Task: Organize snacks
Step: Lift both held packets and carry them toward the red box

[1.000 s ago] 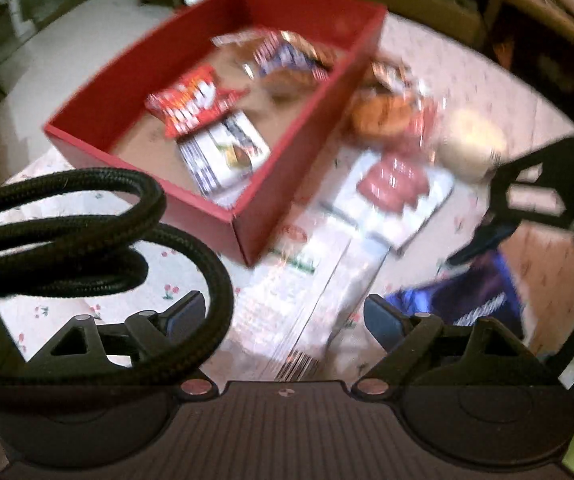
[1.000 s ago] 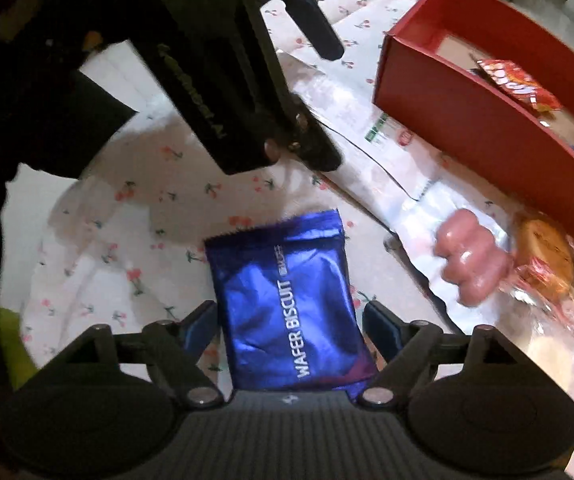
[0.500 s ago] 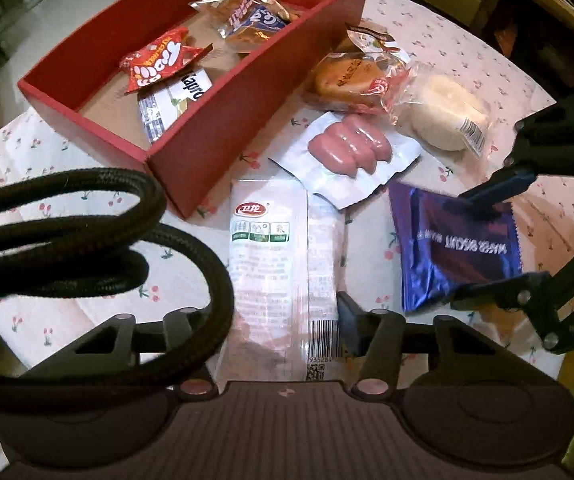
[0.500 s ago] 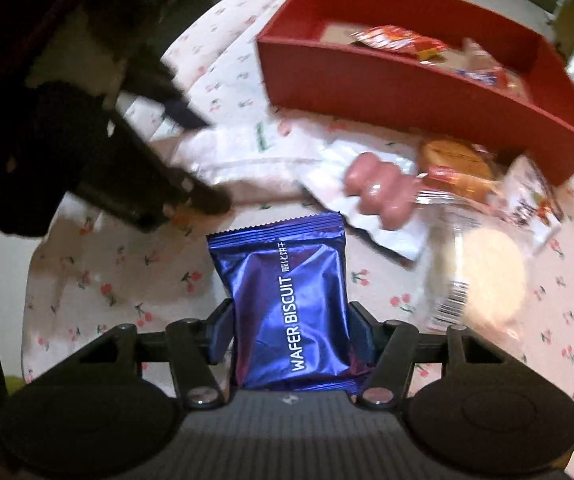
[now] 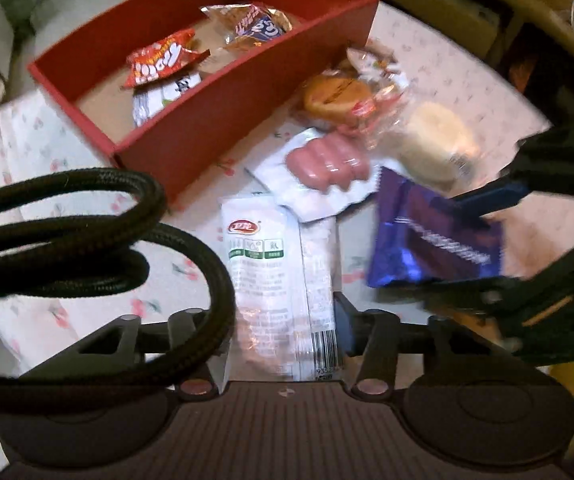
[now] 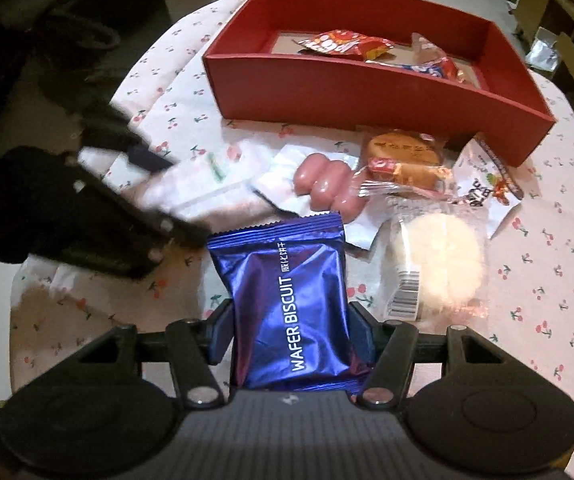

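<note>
Pickup stage for both tools. Right gripper [image 6: 291,332] jaws clamp the blue wafer biscuit pack [image 6: 287,300], glossy foil, raised off the tabletop [image 6: 547,280]. Left gripper [image 5: 283,320] jaws clamp the long white packet [image 5: 275,272], translucent and printed green. Next move, as judged: carry each over the near wall of the red box [image 6: 367,92], then release.

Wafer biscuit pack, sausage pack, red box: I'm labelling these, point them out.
wafer biscuit pack [image 6: 287,300], right wrist view, blue front face.
sausage pack [image 6: 329,188], right wrist view, middle sausage.
red box [image 6: 351,92], right wrist view, near outer wall.
</note>
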Action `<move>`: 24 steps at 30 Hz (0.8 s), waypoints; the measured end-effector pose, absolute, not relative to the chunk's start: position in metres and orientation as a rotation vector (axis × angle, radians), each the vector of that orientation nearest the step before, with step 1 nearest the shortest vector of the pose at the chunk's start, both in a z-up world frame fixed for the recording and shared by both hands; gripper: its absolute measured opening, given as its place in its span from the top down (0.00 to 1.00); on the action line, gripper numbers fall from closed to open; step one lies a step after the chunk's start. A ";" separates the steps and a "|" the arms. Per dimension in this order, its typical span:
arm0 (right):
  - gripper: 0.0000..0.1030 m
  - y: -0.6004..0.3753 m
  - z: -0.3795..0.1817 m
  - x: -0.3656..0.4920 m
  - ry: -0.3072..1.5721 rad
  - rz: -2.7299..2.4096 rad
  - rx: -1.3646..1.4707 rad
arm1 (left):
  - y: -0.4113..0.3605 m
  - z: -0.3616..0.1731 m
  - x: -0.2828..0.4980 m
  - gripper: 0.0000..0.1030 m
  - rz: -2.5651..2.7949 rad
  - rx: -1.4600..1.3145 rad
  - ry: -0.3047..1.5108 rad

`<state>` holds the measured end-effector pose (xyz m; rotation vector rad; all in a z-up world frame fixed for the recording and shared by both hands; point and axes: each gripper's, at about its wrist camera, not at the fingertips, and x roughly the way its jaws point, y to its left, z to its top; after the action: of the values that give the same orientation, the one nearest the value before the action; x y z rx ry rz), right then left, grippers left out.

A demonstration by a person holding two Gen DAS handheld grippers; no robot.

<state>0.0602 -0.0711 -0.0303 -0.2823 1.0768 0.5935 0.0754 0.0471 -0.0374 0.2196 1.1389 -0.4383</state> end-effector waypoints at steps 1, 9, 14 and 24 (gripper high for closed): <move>0.37 -0.072 -0.029 0.059 1.072 0.587 -0.278 | 0.046 -0.037 0.071 0.48 -0.434 0.214 1.133; 0.37 -0.085 -0.019 0.049 1.038 0.540 -0.214 | 0.050 -0.018 0.045 0.51 -0.436 0.097 1.067; 0.37 -0.087 -0.012 0.046 1.018 0.528 -0.191 | 0.055 -0.002 0.035 0.52 -0.437 0.037 1.018; 0.37 -0.091 -0.016 0.046 1.044 0.497 -0.189 | 0.025 -0.040 0.041 0.36 -0.426 0.259 1.114</move>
<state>0.0463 -0.0912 -0.0164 -0.1890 1.0438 0.4966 0.0409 0.0254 -0.0400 0.2587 1.1141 -0.4258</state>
